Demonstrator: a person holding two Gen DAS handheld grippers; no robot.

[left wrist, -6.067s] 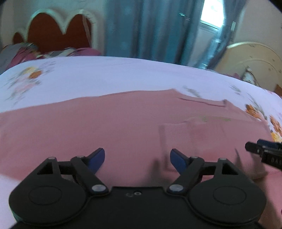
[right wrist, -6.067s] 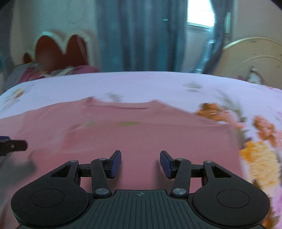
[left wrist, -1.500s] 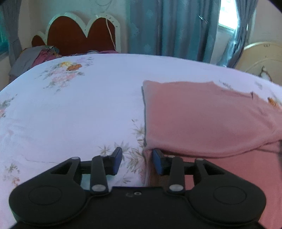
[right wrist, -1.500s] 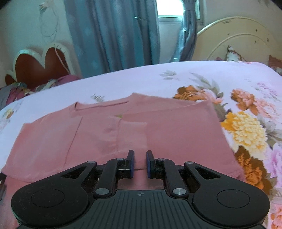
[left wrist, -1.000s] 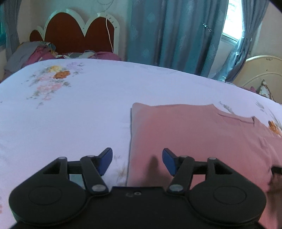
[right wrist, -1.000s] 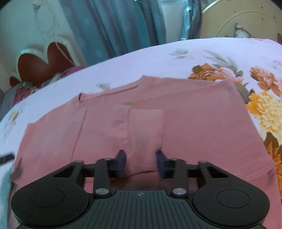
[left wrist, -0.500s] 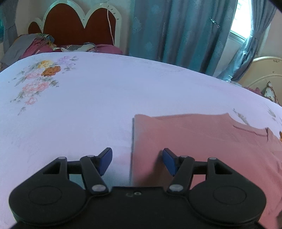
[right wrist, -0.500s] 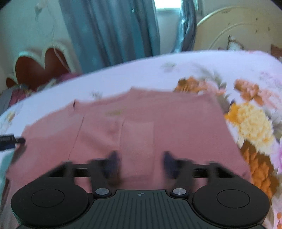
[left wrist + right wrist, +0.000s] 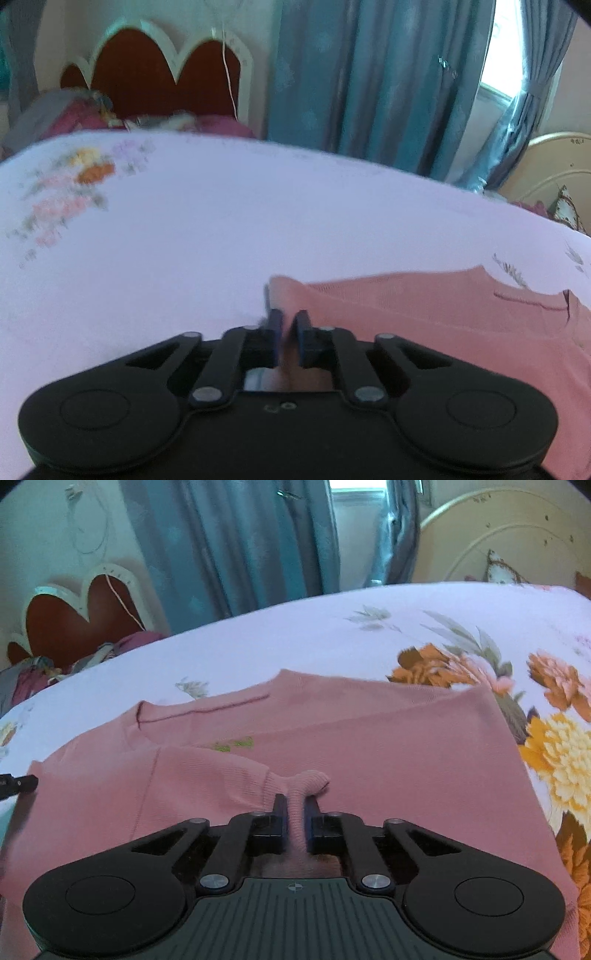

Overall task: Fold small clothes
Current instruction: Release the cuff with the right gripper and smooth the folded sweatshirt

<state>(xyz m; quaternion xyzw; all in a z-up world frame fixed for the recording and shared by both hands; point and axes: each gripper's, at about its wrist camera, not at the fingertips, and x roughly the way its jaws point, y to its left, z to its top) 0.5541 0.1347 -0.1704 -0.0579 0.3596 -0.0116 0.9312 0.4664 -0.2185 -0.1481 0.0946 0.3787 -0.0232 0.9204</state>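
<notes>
Now | pink shirt point(image 9: 369, 753) partly folded on bed point(image 9: 221, 221) | left claw point(image 9: 287, 328) pinching its corner | right claw point(image 9: 294, 812) pinching a fabric ridge | further folds remain

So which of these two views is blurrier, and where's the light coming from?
Left wrist view is blurrier: the sheet's flowers and headboard smear. Right wrist view is sharper: the shirt's knit shows. Both bow from fisheye; daylight comes from the window behind the curtains.
</notes>
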